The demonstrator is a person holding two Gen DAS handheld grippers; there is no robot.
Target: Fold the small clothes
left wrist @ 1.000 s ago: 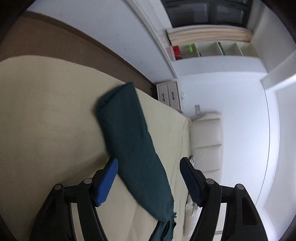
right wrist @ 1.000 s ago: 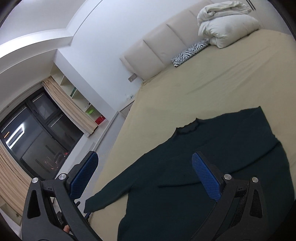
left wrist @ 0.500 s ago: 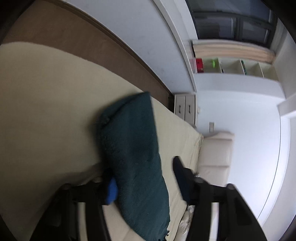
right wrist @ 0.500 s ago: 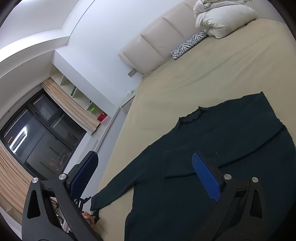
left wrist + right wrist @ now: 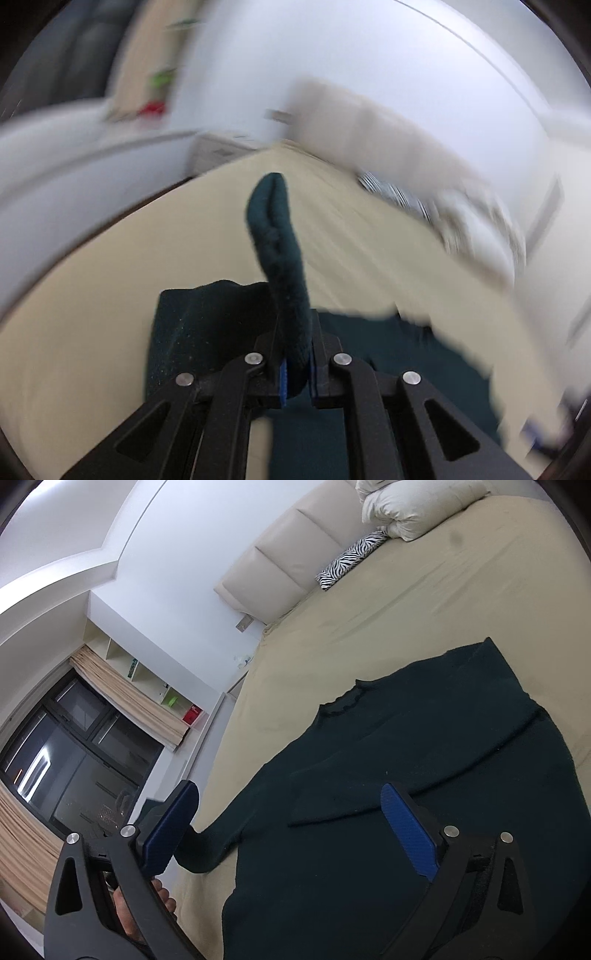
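A dark green sweater lies flat on the beige bed, one sleeve folded across its body. My left gripper is shut on the other sleeve, whose cuff end sticks up past the fingers; the sweater body lies below it. That view is blurred. My right gripper is open and empty, hovering above the sweater's lower part. The held sleeve rises off the bed edge at the left in the right wrist view.
White pillows and a zebra-print cushion lie at the padded headboard. A dark window with curtains and wall shelves stand to the left. A bare foot shows under the right gripper.
My left gripper has closed on the sleeve and lifted it, swinging towards the sweater body. My right gripper has stayed open and drifted slightly closer over the sweater.
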